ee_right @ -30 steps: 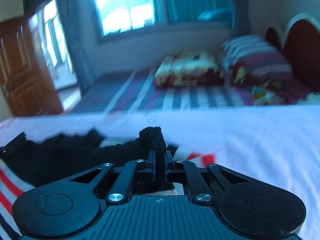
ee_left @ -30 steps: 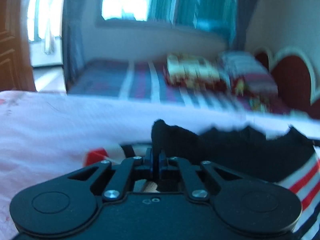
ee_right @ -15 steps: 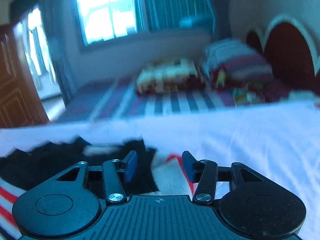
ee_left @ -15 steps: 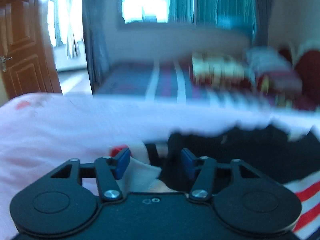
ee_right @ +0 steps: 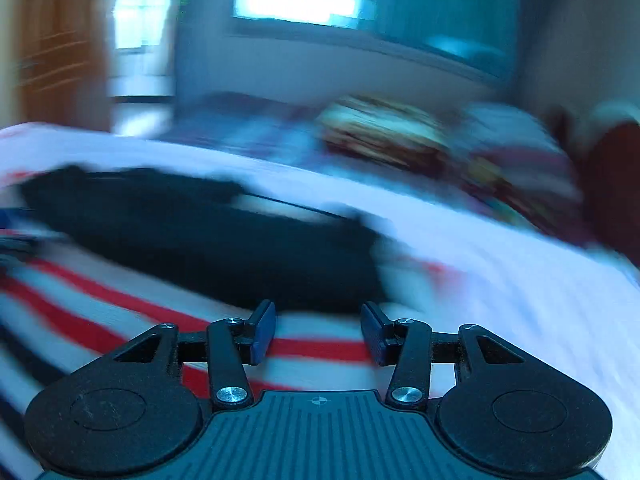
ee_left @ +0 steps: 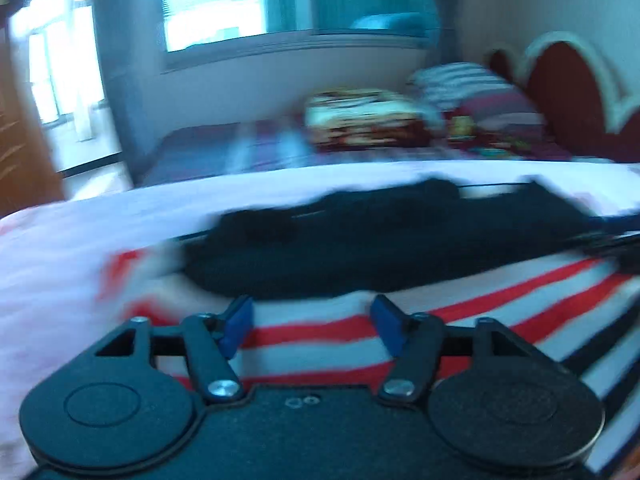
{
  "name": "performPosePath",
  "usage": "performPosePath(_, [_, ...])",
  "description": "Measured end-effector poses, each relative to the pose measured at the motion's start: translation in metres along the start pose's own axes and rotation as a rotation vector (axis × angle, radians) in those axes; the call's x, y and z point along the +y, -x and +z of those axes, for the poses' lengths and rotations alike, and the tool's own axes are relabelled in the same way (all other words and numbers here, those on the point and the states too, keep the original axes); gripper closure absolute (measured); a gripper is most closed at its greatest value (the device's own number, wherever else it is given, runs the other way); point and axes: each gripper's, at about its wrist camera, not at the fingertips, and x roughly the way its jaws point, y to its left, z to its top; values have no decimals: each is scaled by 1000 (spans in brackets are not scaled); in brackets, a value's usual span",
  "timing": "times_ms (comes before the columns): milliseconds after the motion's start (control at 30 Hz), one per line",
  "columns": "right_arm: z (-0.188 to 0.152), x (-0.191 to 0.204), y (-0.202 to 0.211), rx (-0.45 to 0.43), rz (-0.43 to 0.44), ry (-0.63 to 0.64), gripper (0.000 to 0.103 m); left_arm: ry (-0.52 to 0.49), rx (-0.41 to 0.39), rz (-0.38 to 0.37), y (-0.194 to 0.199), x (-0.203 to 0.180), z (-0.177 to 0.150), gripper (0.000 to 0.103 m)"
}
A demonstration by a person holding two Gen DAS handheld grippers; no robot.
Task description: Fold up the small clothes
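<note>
My left hand-held gripper (ee_left: 312,326): released, fingers spread, nothing between them. Garment (ee_left: 440,312), striped red and white with a black part at 12 o'clock, lies flat on the bed (ee_left: 100,240) just ahead. My right hand-held gripper (ee_right: 318,334): released, likewise over the garment (ee_right: 120,304). Left view alone shows the red headboard (ee_left: 568,92) at 2 o'clock; right view, the wooden door (ee_right: 56,48) at 10 o'clock. Room: window (ee_left: 216,4), second bed with pillows (ee_left: 360,118). Both views blurred.
</note>
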Motion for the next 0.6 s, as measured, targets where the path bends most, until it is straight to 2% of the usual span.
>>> performPosePath(67, [-9,-28,5,16,26,-57,49,34,-7,-20,3,24,-8,29])
performPosePath(133, [-9,-32,10,9,31,-68,49,8,-14,-17,7,25,-7,30])
performPosePath(200, [-6,-23,24,-33,3,-73,50,19,-12,-3,18,13,-1,35])
performPosePath(300, [-10,7,52,-102,67,-55,50,-9,-76,-58,46,-19,-2,33])
performPosePath(400, [-19,47,59,-81,157,9,50,-39,-55,-126,52,-54,-11,33])
performPosePath(500, [-29,65,46,-7,143,36,50,-83,2,-126,45,-74,-23,32])
performPosePath(533, [-32,63,45,-16,144,28,50,-76,-15,-128,46,-72,-27,30])
performPosePath(600, [-31,60,47,2,135,9,50,-51,4,-141,51,-62,-25,31])
